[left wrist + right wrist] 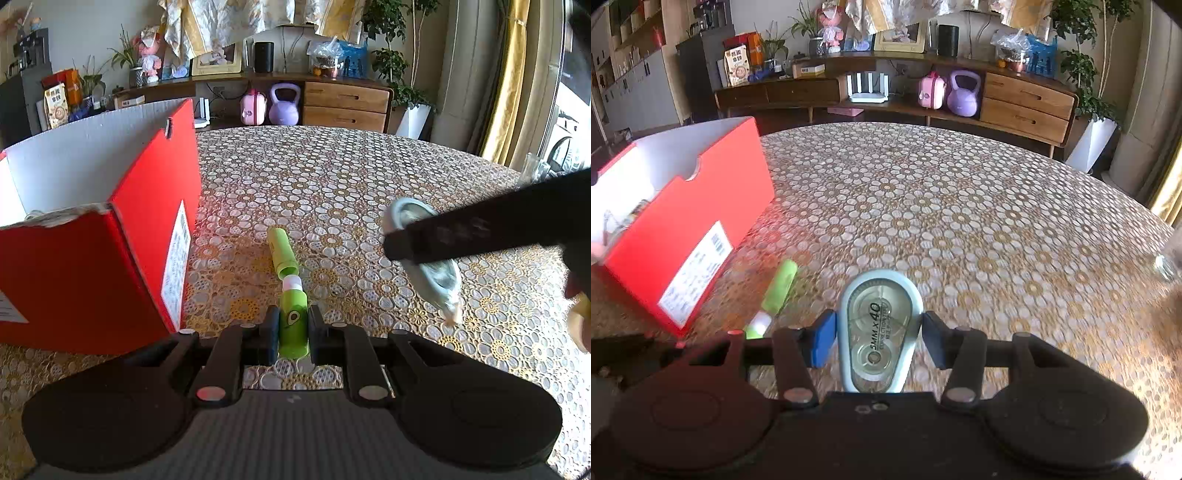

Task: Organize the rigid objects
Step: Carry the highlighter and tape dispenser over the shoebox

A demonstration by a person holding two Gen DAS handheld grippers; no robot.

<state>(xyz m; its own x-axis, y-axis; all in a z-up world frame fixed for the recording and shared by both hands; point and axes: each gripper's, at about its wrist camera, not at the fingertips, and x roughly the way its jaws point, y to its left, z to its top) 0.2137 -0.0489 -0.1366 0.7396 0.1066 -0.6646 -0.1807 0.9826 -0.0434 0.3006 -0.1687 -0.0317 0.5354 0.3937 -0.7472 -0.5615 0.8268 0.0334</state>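
We hold the glue stick (293, 325) clamped lengthwise in the left jaws, correction tape (881, 332) clamped in the right; the red box (92, 258) lies left of both jaws, nearer the left.

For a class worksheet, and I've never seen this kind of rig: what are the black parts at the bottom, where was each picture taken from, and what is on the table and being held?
A person holds a two-finger gripper in each hand, each with its own camera looking forward. The left gripper is shut on a green tube; its cap lies on the tablecloth. The right gripper clamps a correction tape. A red box stands to the left.
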